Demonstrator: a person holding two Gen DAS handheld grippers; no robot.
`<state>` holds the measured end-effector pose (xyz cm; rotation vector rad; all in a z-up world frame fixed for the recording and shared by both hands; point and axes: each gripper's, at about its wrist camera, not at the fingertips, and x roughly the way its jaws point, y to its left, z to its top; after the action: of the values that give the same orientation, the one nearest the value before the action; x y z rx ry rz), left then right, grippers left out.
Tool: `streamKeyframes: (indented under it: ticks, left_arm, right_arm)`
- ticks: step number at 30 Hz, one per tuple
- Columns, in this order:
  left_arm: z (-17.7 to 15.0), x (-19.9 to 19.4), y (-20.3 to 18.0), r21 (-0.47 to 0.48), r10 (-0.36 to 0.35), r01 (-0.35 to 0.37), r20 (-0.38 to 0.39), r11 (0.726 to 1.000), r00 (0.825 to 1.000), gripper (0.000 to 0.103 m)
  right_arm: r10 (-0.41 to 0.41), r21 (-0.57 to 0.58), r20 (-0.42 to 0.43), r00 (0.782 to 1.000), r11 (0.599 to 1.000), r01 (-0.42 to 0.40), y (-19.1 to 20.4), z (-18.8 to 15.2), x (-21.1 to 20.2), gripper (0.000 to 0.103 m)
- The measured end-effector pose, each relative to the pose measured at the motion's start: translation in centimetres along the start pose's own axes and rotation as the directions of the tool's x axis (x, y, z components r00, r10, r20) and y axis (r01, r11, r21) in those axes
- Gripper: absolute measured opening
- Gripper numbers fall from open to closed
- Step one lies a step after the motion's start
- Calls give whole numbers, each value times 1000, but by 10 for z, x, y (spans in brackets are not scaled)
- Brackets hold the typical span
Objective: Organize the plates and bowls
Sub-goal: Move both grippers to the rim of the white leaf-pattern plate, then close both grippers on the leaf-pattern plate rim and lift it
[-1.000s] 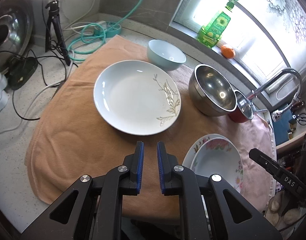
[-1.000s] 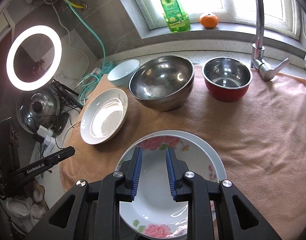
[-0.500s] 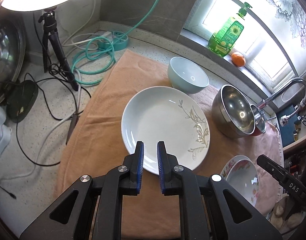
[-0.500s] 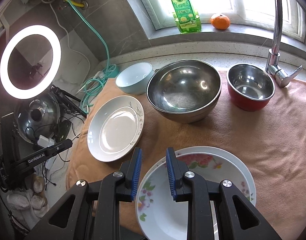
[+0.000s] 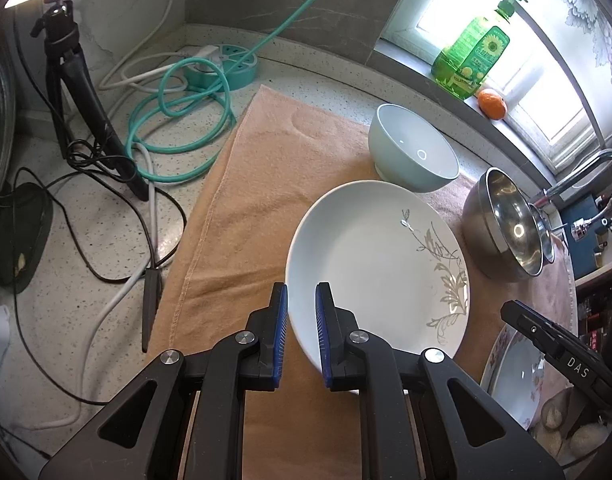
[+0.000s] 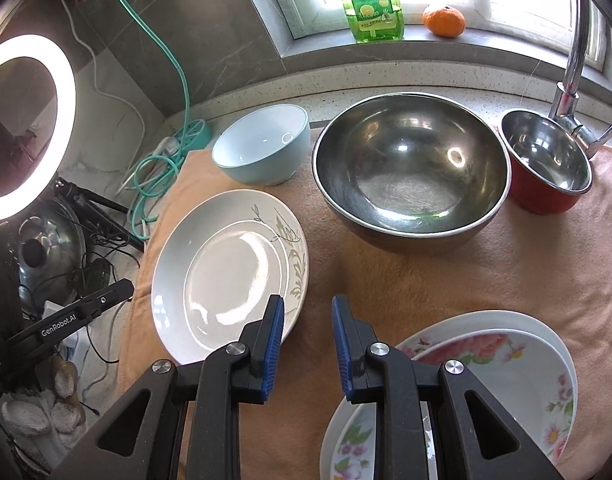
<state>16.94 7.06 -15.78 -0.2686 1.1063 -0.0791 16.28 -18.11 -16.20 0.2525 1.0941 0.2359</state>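
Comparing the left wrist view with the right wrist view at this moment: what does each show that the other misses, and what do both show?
Only the left wrist view: the left gripper at the near rim of the pale leaf-patterned plate.

Only the right wrist view: the lit ring light and the right gripper above bare peach towel.

Both: that plate, the pale blue ceramic bowl, the large steel bowl, the floral plates, the green bottle and the orange fruit.

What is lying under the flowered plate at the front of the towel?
Under the flowered plate a plain white plate shows as a rim. Its centre is covered, and anything beneath it cannot be seen.
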Motion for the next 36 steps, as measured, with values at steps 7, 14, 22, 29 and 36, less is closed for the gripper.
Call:
streamKeyframes:
  ticks: [7,14,22,29,36]
  left_arm:
    - [8,16,4,3,-18,18,-23,1000,1000,13]
    - [14,26,10,8,-7,7,-34,1000,999,13]
    - [14,37,13,5,-17,17,-54,1000,998,13]
    - [13,41,13,10,-19,20,-59,1000,998,12]
    - [13,40,13,15,-23,24,-52,1000,998,9]
  right_arm:
    - [-41,17,-30,999,999,42,3,7,22,22]
    - [-60,10,-49,997,998,60,10,17,38,22]
    - [-67,12,-82,994,998,69,11,19,52,22]
    - [-65,19,-95,993,998,67,9,20,56,19]
    - [-61,3,-101,993,998,61,16,22,61,10]
